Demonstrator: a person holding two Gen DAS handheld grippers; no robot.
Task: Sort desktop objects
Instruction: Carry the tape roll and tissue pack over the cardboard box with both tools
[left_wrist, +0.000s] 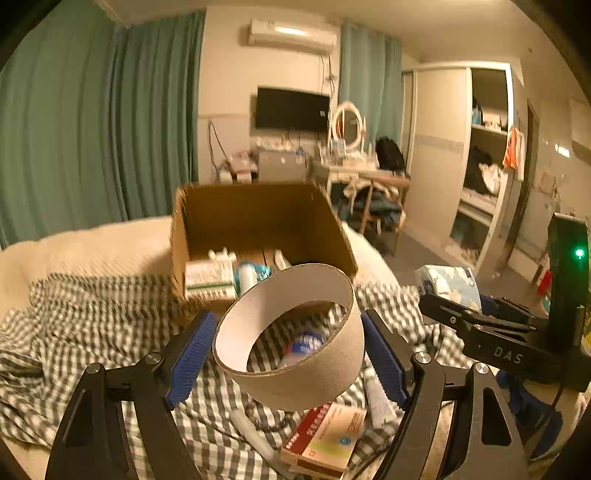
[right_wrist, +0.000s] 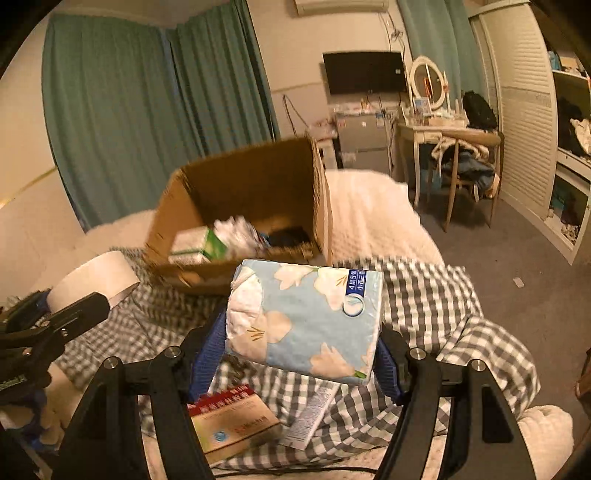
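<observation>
Left gripper (left_wrist: 288, 354): I have the blue pads clamped on the outer wall of the cardboard ring (left_wrist: 291, 339), one pad on each side, and it hangs clear of the bedding

Why that hold: the ring is hollow and stiff, so squeezing across its widest part keeps it from slipping; it sits tilted, its open mouth turned up toward the camera

Right gripper (right_wrist: 301, 354): my fingers are pinching the tissue pack (right_wrist: 306, 317) from both sides, and the soft wrap dents a little at the left pad

Why that hold: the pack is squashy, so I judge a firm grip across its width is what stops it sagging out

Cardboard box (left_wrist: 258, 221): it stands open on the bed beyond both grippers, with a green-and-white carton and some small packets already inside; I take it for the place where sorted things go

Checked cloth (left_wrist: 110, 332): spread rumpled under both loads, in front of the box

What remains: a red-and-white medicine box (left_wrist: 325, 439) and a white tube (right_wrist: 314, 417) lie on the cloth beneath my grippers, so I judge the sorting is only partly done

Step in hand: both items are off the cloth and short of the box rim; I reckon they must clear the near wall before I let go

Risk: the box looks tilted on the soft bedding, so a drop near the edge could tip it
</observation>
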